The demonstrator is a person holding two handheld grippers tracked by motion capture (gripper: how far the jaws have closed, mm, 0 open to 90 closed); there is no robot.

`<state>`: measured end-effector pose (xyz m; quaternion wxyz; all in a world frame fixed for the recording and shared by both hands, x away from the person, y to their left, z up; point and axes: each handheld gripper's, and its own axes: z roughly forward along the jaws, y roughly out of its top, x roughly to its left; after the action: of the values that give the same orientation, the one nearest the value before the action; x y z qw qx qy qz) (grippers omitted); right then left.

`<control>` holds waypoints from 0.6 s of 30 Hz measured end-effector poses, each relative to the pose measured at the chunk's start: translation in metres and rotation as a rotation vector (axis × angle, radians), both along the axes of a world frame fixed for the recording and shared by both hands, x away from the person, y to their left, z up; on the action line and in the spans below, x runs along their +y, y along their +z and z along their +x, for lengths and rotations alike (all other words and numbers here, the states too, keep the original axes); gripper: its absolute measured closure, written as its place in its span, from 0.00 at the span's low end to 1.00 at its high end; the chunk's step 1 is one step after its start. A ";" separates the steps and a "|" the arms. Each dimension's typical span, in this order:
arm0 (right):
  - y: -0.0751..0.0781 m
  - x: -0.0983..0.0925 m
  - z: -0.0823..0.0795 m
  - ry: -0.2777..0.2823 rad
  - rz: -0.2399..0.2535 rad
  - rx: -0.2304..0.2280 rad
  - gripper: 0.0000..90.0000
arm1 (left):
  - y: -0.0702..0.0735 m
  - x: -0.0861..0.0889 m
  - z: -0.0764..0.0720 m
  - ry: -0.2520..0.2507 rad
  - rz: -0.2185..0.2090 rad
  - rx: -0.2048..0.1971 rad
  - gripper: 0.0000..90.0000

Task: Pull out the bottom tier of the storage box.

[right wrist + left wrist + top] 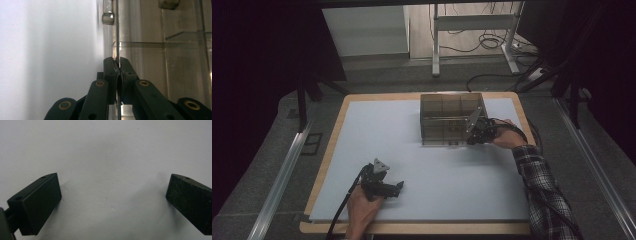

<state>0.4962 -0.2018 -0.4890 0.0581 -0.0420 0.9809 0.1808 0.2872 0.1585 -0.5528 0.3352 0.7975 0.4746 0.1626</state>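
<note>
**Gripper clamps wall of clear box**

While the left gripper (398,188) rests on the white table (412,150) near the front edge, jaws spread and empty, the right gripper (118,65) pinches the near wall of the divided clear box (451,118) toward the table's far side. Moving the box looks next, needing a firm, level hold.

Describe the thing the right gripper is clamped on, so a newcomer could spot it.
On the white table, look to its far right part. There stands a smoky clear box split into compartments, the table's one see-through object. The right gripper pinches its near wall.
</note>
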 end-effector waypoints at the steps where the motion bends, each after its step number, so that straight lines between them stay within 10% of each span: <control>1: 0.001 0.000 -0.001 0.002 0.000 0.000 0.95 | 0.000 0.000 0.000 0.000 0.000 0.000 0.00; 18: 0.004 -0.004 -0.023 0.023 0.001 -0.010 0.94 | 0.000 0.000 0.000 0.001 -0.002 -0.003 0.00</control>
<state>0.4735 -0.2058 -0.4855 0.0611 -0.0542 0.9799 0.1820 0.2869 0.1583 -0.5531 0.3365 0.7967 0.4747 0.1636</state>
